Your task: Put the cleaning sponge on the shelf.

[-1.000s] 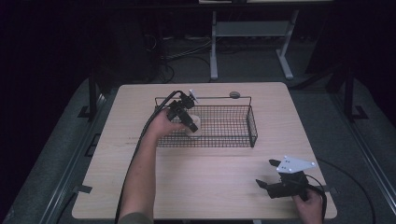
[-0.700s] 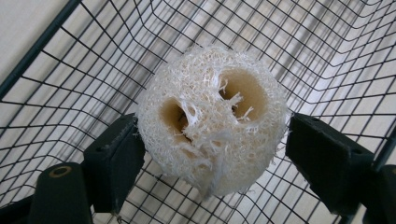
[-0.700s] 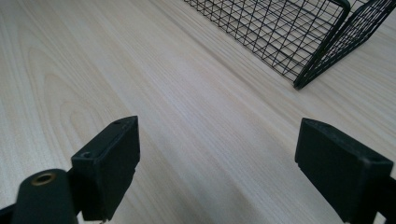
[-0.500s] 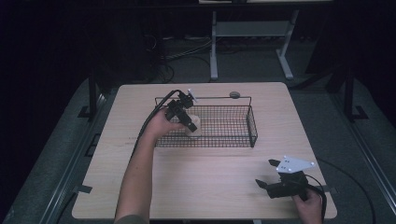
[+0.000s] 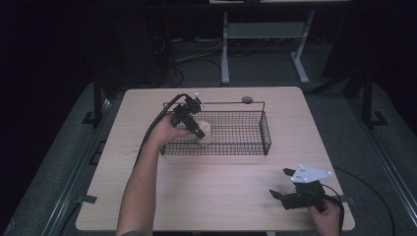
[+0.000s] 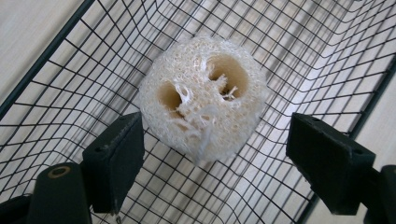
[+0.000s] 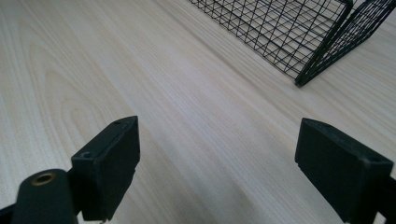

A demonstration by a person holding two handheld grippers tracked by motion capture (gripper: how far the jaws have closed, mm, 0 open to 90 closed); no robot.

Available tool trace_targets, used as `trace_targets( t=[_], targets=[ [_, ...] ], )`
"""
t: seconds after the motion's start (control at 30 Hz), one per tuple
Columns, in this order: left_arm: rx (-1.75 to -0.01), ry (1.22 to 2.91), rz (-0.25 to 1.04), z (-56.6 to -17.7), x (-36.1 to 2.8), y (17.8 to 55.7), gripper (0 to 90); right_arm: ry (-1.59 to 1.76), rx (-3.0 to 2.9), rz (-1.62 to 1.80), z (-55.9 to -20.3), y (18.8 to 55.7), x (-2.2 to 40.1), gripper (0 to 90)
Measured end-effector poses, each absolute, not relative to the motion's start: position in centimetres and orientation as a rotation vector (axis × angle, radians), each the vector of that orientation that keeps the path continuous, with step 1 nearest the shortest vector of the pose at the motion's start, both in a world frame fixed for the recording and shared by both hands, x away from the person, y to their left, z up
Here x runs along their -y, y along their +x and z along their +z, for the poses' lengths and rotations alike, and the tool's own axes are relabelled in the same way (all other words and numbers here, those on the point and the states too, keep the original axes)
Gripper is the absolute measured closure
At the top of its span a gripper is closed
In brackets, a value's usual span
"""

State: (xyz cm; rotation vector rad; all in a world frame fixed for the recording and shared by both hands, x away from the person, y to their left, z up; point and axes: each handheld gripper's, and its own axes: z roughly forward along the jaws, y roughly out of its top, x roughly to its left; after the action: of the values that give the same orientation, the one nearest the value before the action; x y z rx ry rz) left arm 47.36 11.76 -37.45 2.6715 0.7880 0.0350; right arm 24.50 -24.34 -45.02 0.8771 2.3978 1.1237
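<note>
Looking along my left gripper [image 6: 212, 154], jaws wide, I see the loofah [image 6: 203, 98] on the basket [image 6: 299, 60] floor just ahead between them, untouched; right gripper [image 7: 233, 163] gapes far off.

Left gripper [image 5: 195, 129] reaches forward, fingers [image 6: 114, 163] spread wide; right gripper [image 5: 282, 183] (also gaping) sits low, near the body.

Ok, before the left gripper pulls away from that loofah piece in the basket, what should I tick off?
1. Loofah piece lies inside the wire basket: ok.
2. Left gripper jaws open: ok.
3. Both jaws free of the loofah: cannot tell, one sits very close.
4. Right gripper away from the basket, over bare table: ok.
5. Right jaws open, holding nothing: ok.
</note>
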Motion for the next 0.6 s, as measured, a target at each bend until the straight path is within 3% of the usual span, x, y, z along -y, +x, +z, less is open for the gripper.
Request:
trace_targets(
  t=[0.6],
  targets=[
    [-0.787, 2.635, 0.048, -36.4, -13.1, 45.7, 19.0, 0.872, -2.401, 1.112, -45.0, 24.5, 24.3, 13.5]
  ],
)
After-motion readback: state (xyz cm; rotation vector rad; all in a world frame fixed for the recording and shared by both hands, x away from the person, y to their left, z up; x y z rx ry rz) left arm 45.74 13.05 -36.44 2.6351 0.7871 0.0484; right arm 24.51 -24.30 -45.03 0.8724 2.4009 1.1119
